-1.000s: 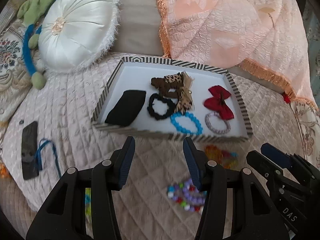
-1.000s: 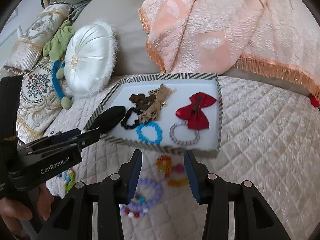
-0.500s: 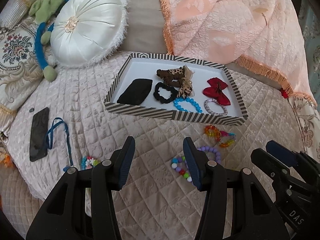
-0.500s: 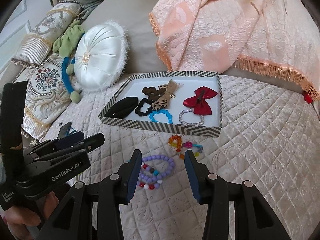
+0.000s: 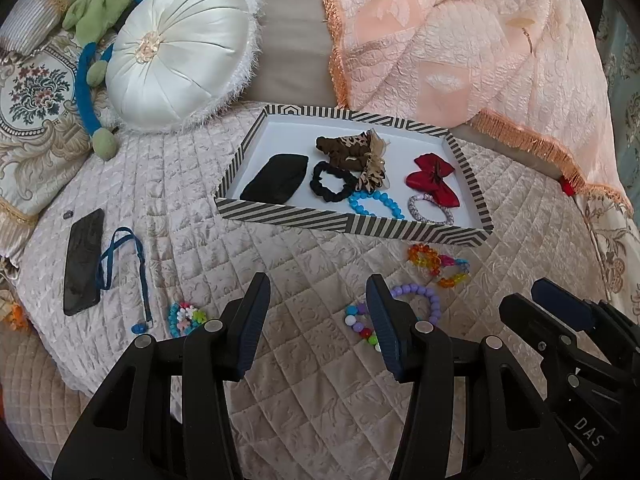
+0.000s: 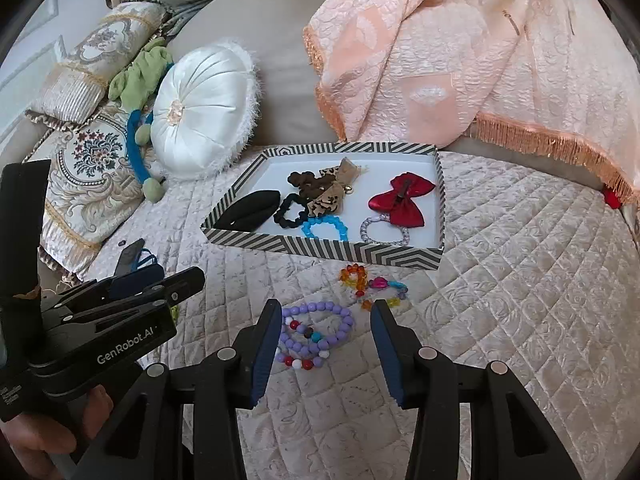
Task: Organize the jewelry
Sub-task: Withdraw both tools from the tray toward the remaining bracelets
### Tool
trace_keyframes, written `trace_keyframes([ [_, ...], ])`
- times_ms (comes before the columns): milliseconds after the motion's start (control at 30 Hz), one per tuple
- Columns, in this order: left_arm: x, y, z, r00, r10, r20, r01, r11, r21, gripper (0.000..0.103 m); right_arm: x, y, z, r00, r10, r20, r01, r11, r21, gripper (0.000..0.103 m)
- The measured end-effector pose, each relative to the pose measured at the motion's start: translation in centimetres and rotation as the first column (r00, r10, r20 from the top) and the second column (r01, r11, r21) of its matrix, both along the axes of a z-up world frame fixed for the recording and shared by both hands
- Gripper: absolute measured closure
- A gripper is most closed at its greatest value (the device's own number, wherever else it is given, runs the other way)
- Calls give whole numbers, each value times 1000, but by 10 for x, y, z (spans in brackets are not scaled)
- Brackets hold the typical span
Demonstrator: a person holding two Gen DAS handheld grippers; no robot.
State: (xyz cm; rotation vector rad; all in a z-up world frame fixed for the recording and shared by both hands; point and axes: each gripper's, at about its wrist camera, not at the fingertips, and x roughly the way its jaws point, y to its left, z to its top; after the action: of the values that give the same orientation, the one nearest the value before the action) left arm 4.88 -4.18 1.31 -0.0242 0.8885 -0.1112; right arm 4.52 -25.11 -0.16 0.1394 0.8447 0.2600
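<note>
3 loose bracelets lay on the quilted bed [image 5: 304,248] in the left wrist view, all outside the striped tray [image 5: 352,229]: a turquoise flower-bead bracelet [image 5: 185,317] near the left, a purple bead bracelet [image 5: 416,300] partly hidden by the left gripper's right finger, and an orange-and-pink bead bracelet [image 5: 438,264] just in front of the tray wall. The left gripper [image 5: 318,320] stood wide and empty above the quilt. The tray already held a blue bead bracelet [image 5: 376,206], a silver bracelet [image 5: 430,208] and hair pieces.

In the right wrist view, the right gripper [image 6: 326,338] was also wide and empty, with the purple bead bracelet [image 6: 318,326] between its fingers, lying over a multicoloured strand. This looked like the next pick. To do it well, I would lower straight down, pinch across 1 side of the purple loop rather than its open centre, and lift slowly in case the strand beneath snagged. The bare white floor beside the silver bracelet [image 6: 384,232] seemed a sensible drop spot.
</note>
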Motion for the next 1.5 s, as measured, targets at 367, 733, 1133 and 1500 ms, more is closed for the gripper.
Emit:
trace_keyframes([
  [367,0,-3,-4,1000,-4,-12,4,1000,7,53,0,2,-1,1000,-4,0,4,1000,-21,57],
  [733,1,-2,-8,1000,-4,-26,4,1000,4,53,1,3,-1,1000,-11,-7,10,999,-36,56],
  [1133,1,0,-13,999,-1,-36,1,1000,7,53,2,1,-6,1000,-16,-19,16,999,-43,55],
  [1500,0,-1,-17,999,-2,-43,3,1000,16,53,2,0,-9,999,-26,-26,24,998,-56,54],
])
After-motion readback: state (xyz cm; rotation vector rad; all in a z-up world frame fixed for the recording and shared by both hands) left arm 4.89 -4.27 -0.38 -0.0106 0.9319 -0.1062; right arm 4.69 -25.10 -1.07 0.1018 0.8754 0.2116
